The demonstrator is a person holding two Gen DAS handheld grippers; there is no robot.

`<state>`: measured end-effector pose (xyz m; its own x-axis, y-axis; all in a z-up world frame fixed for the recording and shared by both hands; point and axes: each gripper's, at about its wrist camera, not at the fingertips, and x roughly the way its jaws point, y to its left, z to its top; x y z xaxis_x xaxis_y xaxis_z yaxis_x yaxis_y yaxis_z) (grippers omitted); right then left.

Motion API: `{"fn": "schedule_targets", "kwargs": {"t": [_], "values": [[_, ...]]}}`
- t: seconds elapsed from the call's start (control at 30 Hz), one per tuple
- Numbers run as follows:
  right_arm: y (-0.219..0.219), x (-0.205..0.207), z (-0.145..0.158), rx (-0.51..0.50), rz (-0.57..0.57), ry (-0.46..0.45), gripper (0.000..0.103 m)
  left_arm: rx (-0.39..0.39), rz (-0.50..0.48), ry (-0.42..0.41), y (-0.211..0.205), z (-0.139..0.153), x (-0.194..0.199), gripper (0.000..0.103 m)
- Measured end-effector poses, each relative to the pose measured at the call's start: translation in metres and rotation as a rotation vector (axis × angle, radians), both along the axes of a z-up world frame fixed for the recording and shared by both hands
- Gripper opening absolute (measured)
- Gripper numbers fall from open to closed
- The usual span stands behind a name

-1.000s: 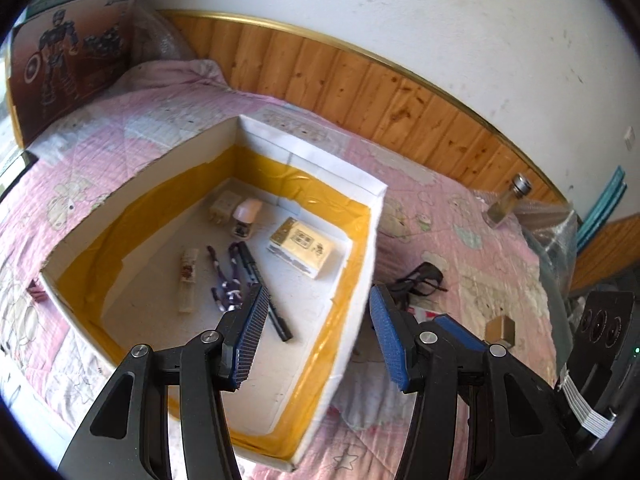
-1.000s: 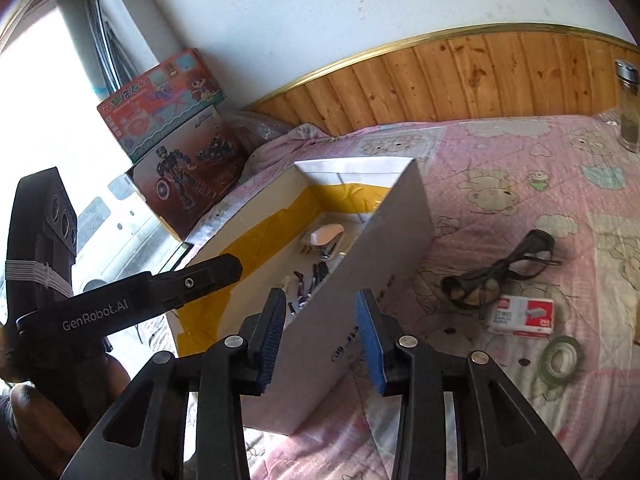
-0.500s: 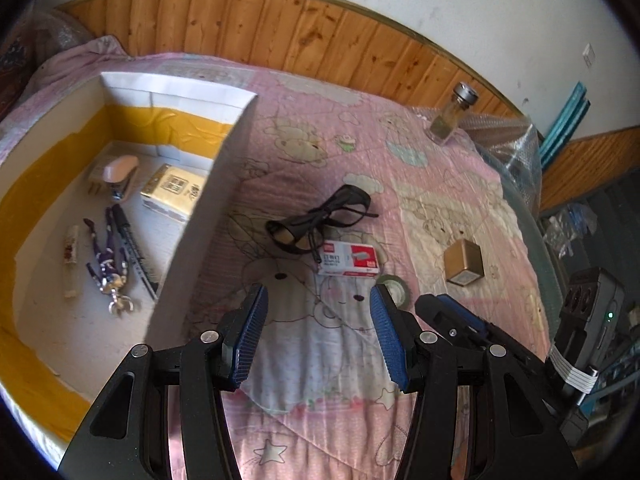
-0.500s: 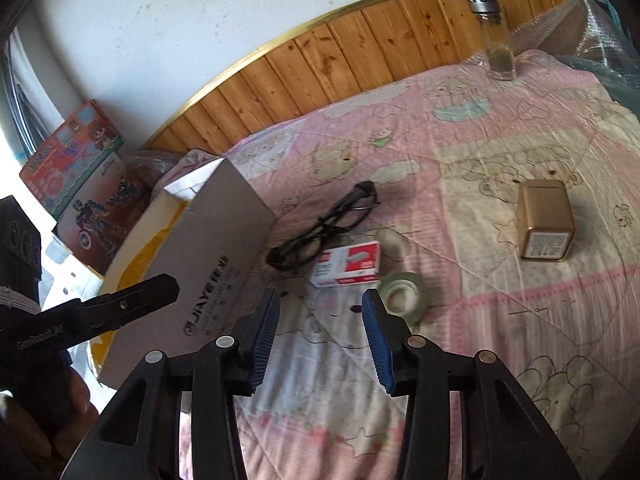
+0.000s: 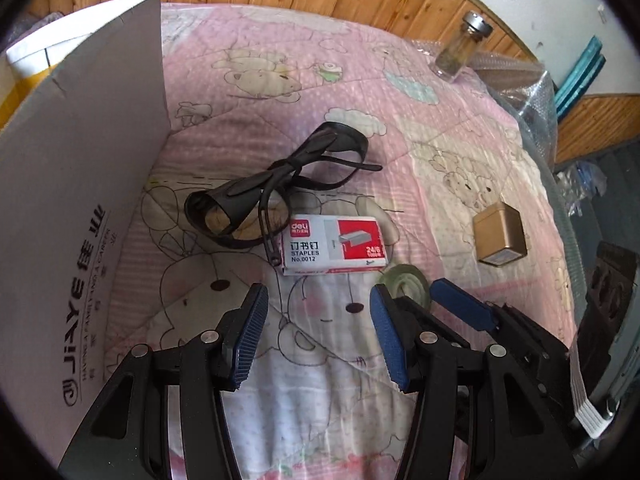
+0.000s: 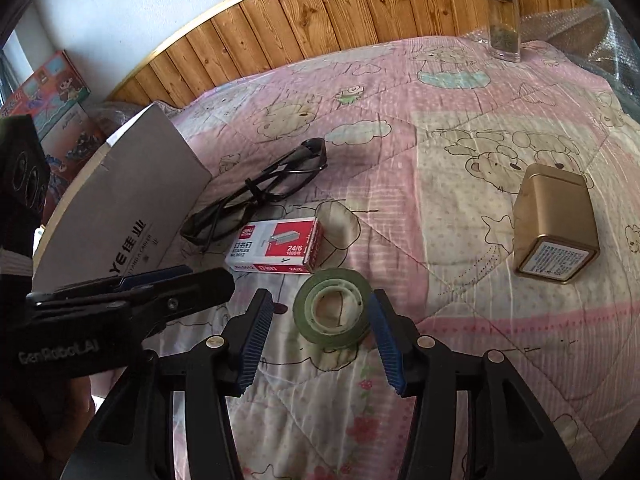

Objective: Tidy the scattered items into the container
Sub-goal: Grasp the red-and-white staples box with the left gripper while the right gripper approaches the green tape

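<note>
The pink cartoon quilt carries everything, and it gives a soft, slightly puckered bed under each item. The cardboard container, printed with dark lettering on its grey outer wall, stands to the left of both pairs of jaws, its near wall rising beside the left gripper; it probably sits there so that each pick needs only a short carry over the rim.

Ahead of the left jaws and a little left lie the black glasses, arms folded and crossed, one arm tip resting against the staples box. That white and red carton lies flat just beyond the left jaws, long side facing them, so it seems to be this gripper's target. The left jaws stand wide apart and hold nothing.

Well to the right of both grippers a gold tin lies on its side, label end toward the camera. A glass jar with a metal lid stands upright far ahead, near the wooden panelling.

The smallest piece, a roll of green tape, lies flat with its core hole upward, directly between the fingers of the right gripper. These jaws are opening and straddle the roll without pressing it, apparently to take it across its outer edge.
</note>
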<state>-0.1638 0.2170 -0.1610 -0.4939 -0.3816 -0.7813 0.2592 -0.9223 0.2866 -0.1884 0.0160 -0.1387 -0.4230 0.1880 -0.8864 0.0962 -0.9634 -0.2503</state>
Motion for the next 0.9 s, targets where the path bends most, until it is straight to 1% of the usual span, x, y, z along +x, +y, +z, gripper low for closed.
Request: {"fn": "schedule_targets", "kwargs": {"t": [0.13,0.17,0.2,0.23,0.27,0.3,0.33,0.37,0.4,0.47,0.5,0.53,0.57,0.6,0.7,0.73,0.77,0.8,0.87,0.9], "values": [[0.001,-0.007,-0.009,0.060,0.019,0.000,0.052,0.019,0.013,-0.027,0.002,-0.018,-0.017,0.056],[0.000,-0.008,-0.011,0.079,0.030,-0.001,0.051,0.015,0.019,-0.014,0.004,-0.019,-0.020,0.056],[0.001,-0.007,-0.010,0.097,0.042,0.011,0.048,0.019,0.018,0.000,0.006,-0.019,-0.022,0.057],[0.002,-0.007,-0.008,0.137,0.036,0.018,0.042,0.045,0.004,-0.004,0.009,-0.020,-0.024,0.057],[0.005,-0.008,-0.008,0.177,0.020,0.018,0.041,0.110,-0.040,-0.015,0.015,-0.019,-0.025,0.057],[0.012,-0.008,-0.006,0.183,0.006,0.016,0.041,0.183,-0.095,-0.035,0.021,-0.019,-0.026,0.057],[0.020,-0.009,-0.004,0.180,-0.014,0.016,0.041,0.217,-0.147,-0.043,0.028,-0.016,-0.025,0.057],[0.028,-0.009,-0.003,0.186,-0.036,0.018,0.041,0.187,-0.172,-0.028,0.033,-0.011,-0.022,0.057],[0.035,-0.008,-0.001,0.189,-0.050,0.022,0.041,0.131,-0.184,-0.005,0.037,-0.005,-0.020,0.057],[0.045,-0.009,0.001,0.167,-0.059,0.024,0.041,0.017,-0.179,0.051,0.037,0.005,-0.020,0.057],[0.048,-0.008,0.003,0.143,-0.058,0.029,0.042,-0.021,-0.169,0.082,0.035,0.008,-0.021,0.057],[0.049,-0.008,0.005,0.120,-0.052,0.033,0.042,-0.033,-0.168,0.098,0.033,0.009,-0.025,0.057],[0.048,-0.008,0.006,0.104,-0.043,0.037,0.042,-0.031,-0.173,0.089,0.031,0.006,-0.029,0.057],[0.045,-0.009,0.007,0.096,-0.031,0.041,0.042,-0.036,-0.156,0.072,0.029,0.000,-0.036,0.057],[0.030,-0.012,0.002,0.103,0.010,0.036,0.042,-0.033,-0.152,0.037,0.027,-0.017,-0.054,0.057],[0.024,-0.014,-0.003,0.122,0.024,0.030,0.041,-0.037,-0.149,0.016,0.027,-0.024,-0.059,0.057],[0.019,-0.015,-0.007,0.153,0.037,0.021,0.040,-0.049,-0.153,0.032,0.029,-0.025,-0.061,0.057],[0.014,-0.015,-0.011,0.188,0.047,0.021,0.039,-0.064,-0.177,0.033,0.034,-0.025,-0.063,0.057],[0.004,-0.009,-0.013,0.271,0.085,0.066,0.039,-0.128,-0.229,0.043,0.044,-0.026,-0.065,0.057],[0.001,-0.006,-0.012,0.294,0.095,0.083,0.039,-0.161,-0.247,0.056,0.048,-0.026,-0.066,0.057]]}}
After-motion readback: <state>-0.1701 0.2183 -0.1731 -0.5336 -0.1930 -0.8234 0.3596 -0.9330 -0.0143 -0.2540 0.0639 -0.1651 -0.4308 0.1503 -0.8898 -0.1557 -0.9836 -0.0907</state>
